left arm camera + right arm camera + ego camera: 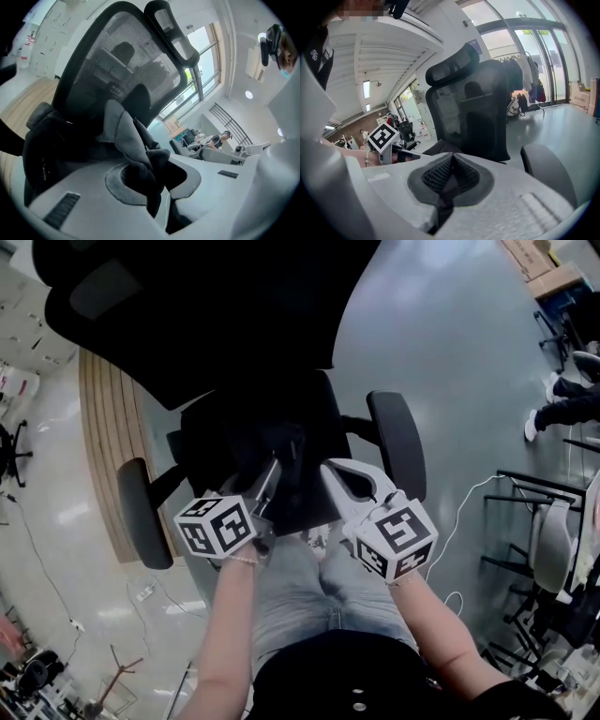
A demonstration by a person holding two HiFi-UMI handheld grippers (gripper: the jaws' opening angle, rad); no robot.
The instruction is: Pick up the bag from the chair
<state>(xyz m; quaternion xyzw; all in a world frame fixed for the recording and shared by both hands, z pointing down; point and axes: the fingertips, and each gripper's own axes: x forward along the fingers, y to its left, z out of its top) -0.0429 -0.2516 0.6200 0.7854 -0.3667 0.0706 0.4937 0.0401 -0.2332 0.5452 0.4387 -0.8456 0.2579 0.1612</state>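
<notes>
As the left tongs (151, 174) are clamping the bag (125, 133) and the right tongs (451, 174) are idling pressed together, lifting slowly is looking safest.

The bag (123, 136) is soft, matt black cloth, creased into loose folds. The office chair's backrest (108, 61) is fine, see-through black mesh; its armrests (397, 442) look smooth and matt. The right gripper (450, 174) is matt grey plastic with ribbed dark pads (436, 174). The floor (450, 362) is glossy grey, with pale wood planking (101, 427) at the left
</notes>
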